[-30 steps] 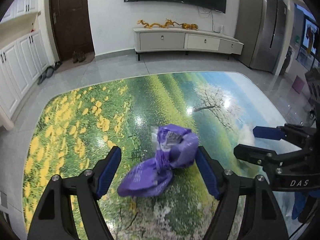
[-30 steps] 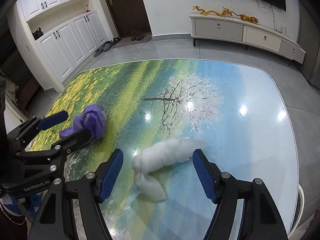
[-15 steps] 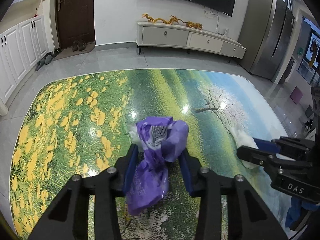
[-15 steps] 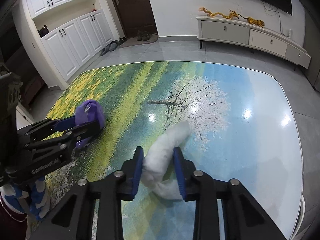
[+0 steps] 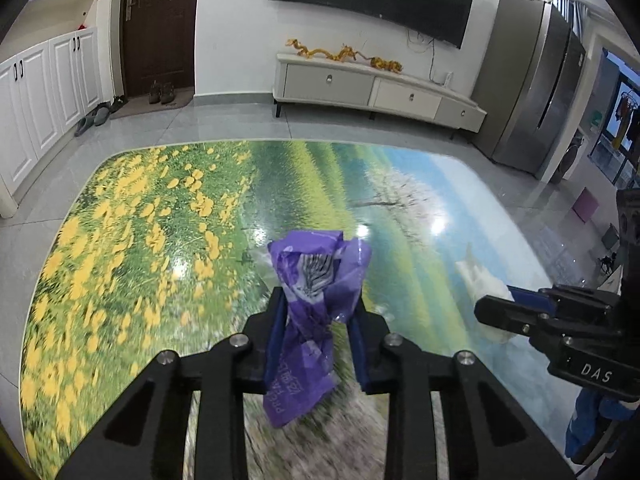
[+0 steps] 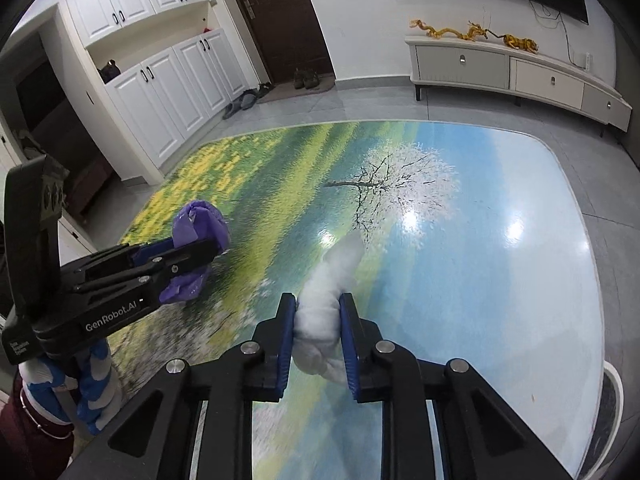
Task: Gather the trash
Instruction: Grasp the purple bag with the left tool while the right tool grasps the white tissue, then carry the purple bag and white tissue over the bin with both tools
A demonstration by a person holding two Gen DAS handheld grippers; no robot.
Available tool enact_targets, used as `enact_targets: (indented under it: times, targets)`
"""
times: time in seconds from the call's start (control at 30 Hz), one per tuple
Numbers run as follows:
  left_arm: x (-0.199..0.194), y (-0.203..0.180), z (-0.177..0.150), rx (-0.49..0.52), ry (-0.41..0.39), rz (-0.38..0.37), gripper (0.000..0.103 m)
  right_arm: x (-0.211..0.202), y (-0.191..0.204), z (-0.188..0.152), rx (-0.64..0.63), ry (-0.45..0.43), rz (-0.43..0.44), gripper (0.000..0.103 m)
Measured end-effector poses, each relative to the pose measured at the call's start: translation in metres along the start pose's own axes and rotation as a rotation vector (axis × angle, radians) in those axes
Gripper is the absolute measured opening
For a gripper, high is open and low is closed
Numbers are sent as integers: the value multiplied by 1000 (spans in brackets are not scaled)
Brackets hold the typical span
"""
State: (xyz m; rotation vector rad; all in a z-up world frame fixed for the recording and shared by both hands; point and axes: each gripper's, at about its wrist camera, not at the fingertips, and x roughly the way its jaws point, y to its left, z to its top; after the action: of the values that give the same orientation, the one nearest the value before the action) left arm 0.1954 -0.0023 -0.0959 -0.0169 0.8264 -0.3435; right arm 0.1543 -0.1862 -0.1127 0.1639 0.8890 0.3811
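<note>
Pinching a purple wrapper [image 5: 316, 300], the left gripper [image 5: 318, 312] is clamped; the right gripper [image 6: 318, 320] squeezes white tissue [image 6: 324, 304].

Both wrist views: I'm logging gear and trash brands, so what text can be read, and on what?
"DAS": right gripper body.
"GenRobot.AI": left gripper body; the small label beside it is too small to read.
Purple wrapper: white print, creased and upside down, not legible.
White tissue: none.

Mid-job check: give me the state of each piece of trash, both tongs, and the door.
Purple wrapper: crumpled, clamped in left tongs.
White tissue: wadded, clamped in right tongs.
Left tongs: shut.
Right tongs: shut.
Door: closed.
</note>
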Motion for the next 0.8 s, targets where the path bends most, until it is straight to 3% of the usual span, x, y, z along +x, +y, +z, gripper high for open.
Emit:
enact_targets:
  times: [0.37, 0.8]
  targets:
    - [-71, -42, -12, 19, -102, 1, 26, -70, 14, -24, -34, -107, -11, 21]
    - [-129, -78, -13, 28, -190, -6, 26, -156, -4, -53, -8, -257, -76, 21]
